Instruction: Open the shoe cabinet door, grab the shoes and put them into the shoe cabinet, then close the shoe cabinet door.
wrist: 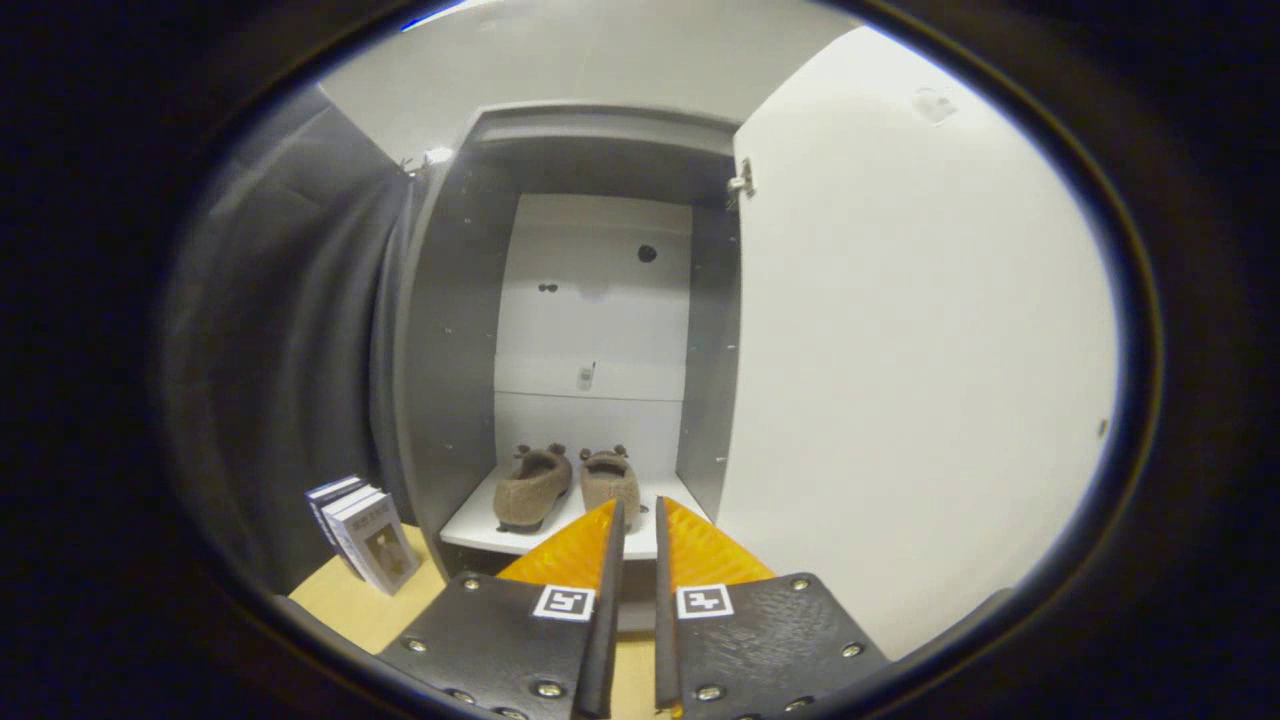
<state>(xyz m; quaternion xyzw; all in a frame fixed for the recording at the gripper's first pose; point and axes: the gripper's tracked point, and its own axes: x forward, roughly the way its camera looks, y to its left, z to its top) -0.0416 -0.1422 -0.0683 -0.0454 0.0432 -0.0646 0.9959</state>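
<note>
Hand-held gripper (638, 510) aimed into the open shoe cabinet (455, 330), fingers nearly together with a narrow slit between them, clamped on nothing. Ribbed wedge-shaped pads narrowing to the tips; flat textured plates behind, studded with rivets, each bearing a square marker. Inside the cabinet, on its pale bottom shelf (470, 525), a pair of brown fuzzy shoes (565, 485), soft and rounded, side by side and close together, small ear-like tufts at the ends toward the cabinet's pale back panel. Just beyond the fingertips, the nearer ends of the shoes. Grey smooth side walls with rows of small holes. Shoe cabinet door (900, 350), white and smooth, swung wide open on the cabinet's right, hinge at its top corner. Left of the cabinet, a few books (368, 535) upright on a light wooden floor (350, 605). Tall open space above the shoes.
</note>
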